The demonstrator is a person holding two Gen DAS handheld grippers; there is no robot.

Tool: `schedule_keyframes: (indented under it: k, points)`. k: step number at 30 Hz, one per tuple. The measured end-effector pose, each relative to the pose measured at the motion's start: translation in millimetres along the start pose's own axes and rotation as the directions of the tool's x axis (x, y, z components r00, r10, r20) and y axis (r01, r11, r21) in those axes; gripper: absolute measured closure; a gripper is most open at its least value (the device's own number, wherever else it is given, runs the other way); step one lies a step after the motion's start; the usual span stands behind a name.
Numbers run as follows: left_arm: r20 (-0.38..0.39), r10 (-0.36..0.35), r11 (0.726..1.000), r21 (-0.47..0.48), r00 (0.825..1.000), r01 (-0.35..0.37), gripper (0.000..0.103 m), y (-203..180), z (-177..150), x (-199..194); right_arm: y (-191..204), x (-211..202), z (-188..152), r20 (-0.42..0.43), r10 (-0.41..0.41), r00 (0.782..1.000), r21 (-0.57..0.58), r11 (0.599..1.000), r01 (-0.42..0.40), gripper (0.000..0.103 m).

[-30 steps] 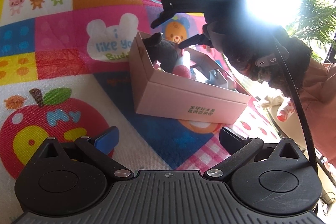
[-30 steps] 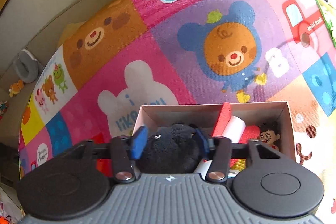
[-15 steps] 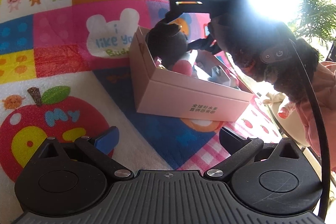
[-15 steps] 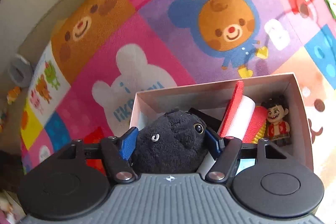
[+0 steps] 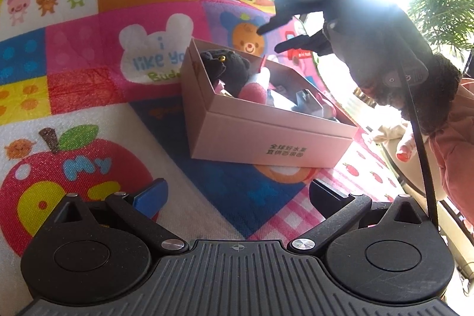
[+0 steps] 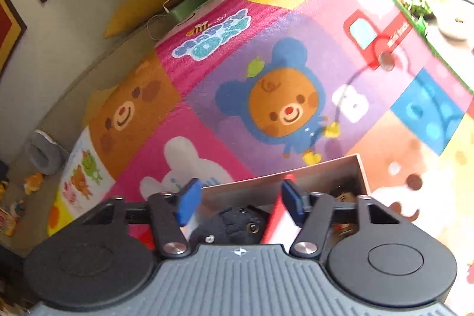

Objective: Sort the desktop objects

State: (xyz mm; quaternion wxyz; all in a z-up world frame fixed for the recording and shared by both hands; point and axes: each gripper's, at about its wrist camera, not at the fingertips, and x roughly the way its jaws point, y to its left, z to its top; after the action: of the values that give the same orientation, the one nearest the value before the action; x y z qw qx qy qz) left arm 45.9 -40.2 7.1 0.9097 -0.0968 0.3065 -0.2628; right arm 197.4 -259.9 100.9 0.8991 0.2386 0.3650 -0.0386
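Fuzzy black plush (image 5: pixel 229 68) fills the cardboard box (image 5: pixel 266 135); right fingers (image 6: pixel 189 202) closing empty, left fingers (image 5: pixel 151 196) wide.

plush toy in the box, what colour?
Black plush toy with a yellowish eye, at the near-left end of the pink box; clearest in the left wrist view.

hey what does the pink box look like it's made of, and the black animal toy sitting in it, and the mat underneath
Pink box: looks like matte cardboard, with thin straight walls, crisp folded edges and printed lettering.
Black animal toy: plush, with a fuzzy nap and a shiny bead eye.
Mat: probably foam or padded plastic with printed cartoons; its surface shows a fine woven-looking emboss.
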Motion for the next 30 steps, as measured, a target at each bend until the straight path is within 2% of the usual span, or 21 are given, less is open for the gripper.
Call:
schedule_keyframes:
  k: [3, 5, 8, 11, 13, 15, 17, 19, 21, 22, 23, 24, 25, 28, 30]
  points:
    - [0.004, 0.008, 1.000, -0.001, 1.000, -0.008, 0.000, 0.4, -0.4, -0.7, -13.7, 19.2, -1.9, -0.080, -0.036, 0.996, 0.040, 0.998, 0.040, 0.085]
    - [0.006, 0.013, 1.000, -0.005, 1.000, -0.013, 0.000, 1.3, -0.3, -1.2, -21.5, 32.1, -11.2, -0.145, -0.026, 0.989, 0.088, 0.995, 0.039, 0.086]
    - [-0.003, 0.024, 1.000, 0.008, 1.000, -0.024, 0.000, -0.5, 1.0, 0.2, -11.8, 21.9, -17.6, -0.106, -0.051, 0.993, 0.003, 0.999, 0.051, 0.086]
    - [0.041, 0.031, 0.997, 0.066, 0.999, -0.033, 0.000, -7.1, 3.4, -4.6, -15.2, -4.1, -24.7, -0.064, -0.021, 0.998, -0.025, 1.000, 0.019, 0.085]
    - [0.083, 0.051, 0.991, 0.120, 0.995, -0.061, 0.000, -14.1, 9.0, -7.0, -22.0, -26.2, -30.7, -0.010, -0.026, 1.000, -0.063, 0.998, 0.025, 0.073]
    - [0.117, 0.063, 0.986, 0.149, 0.991, -0.080, 0.000, -19.4, 20.0, -6.3, -33.2, -50.6, -40.4, 0.056, -0.053, 0.997, -0.103, 0.993, 0.059, 0.029]
    - [0.134, 0.078, 0.983, 0.154, 0.988, -0.098, 0.000, -22.5, 33.4, -0.9, -46.9, -68.7, -51.0, 0.100, -0.062, 0.993, -0.120, 0.990, 0.074, 0.014]
    - [0.125, 0.095, 0.981, 0.158, 0.988, -0.114, 0.000, -25.6, 44.7, 8.0, -60.8, -79.5, -60.5, 0.104, -0.050, 0.993, -0.127, 0.990, 0.063, 0.011]
    - [0.105, 0.114, 0.978, 0.160, 0.988, -0.130, 0.000, -28.9, 54.6, 19.1, -78.7, -81.8, -64.1, 0.081, -0.005, 0.997, -0.086, 0.996, 0.012, 0.000]
    - [0.095, 0.133, 0.976, 0.162, 0.986, -0.148, 0.003, -30.3, 57.4, 24.0, -87.7, -81.1, -65.2, 0.074, 0.016, 0.997, -0.051, 0.999, -0.012, 0.000]
    - [0.085, 0.154, 0.972, 0.165, 0.984, -0.166, 0.009, -31.5, 59.4, 28.3, -94.0, -79.3, -65.1, 0.068, 0.029, 0.997, -0.023, 0.999, -0.028, 0.000]
    - [0.065, 0.160, 0.971, 0.168, 0.985, -0.169, 0.020, -32.0, 60.8, 32.4, -100.6, -74.8, -64.4, 0.056, 0.046, 0.997, 0.010, 0.999, -0.047, 0.000]
    - [0.048, 0.135, 0.977, 0.161, 0.990, -0.140, 0.021, -31.0, 61.5, 33.7, -105.1, -70.0, -63.8, 0.048, 0.056, 0.997, 0.034, 0.998, -0.058, 0.000]
    - [0.065, 0.153, 0.972, 0.172, 0.986, -0.162, 0.013, -33.9, 59.3, 35.1, -114.8, -49.7, -64.7, 0.030, 0.079, 0.996, 0.089, 0.993, -0.081, 0.000]
    - [0.048, 0.139, 0.973, 0.178, 0.989, -0.145, 0.013, -32.5, 58.0, 38.4, -117.6, -37.6, -63.6, 0.020, 0.097, 0.995, 0.106, 0.990, -0.098, 0.000]
